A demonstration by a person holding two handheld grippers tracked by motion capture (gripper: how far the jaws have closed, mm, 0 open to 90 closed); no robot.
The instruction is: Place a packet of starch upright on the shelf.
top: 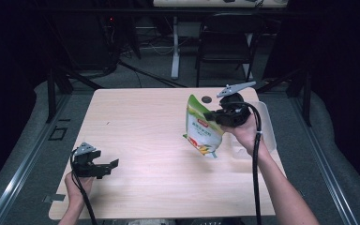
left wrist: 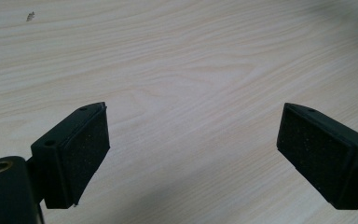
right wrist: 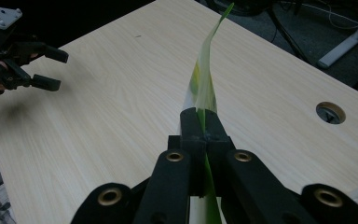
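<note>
We see the right gripper (top: 212,115) at about two o'clock on the worktop (top: 145,122), its jaws clamped on the edge of a green and white pouch (top: 203,126) held clear above the wood. At eight o'clock the left gripper (top: 110,167) hovers low, jaws spread wide with nothing between them.

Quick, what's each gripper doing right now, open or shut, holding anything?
Left gripper: open, holding nothing, above the table.
Right gripper: shut on the green pouch, lifted off the table.
</note>
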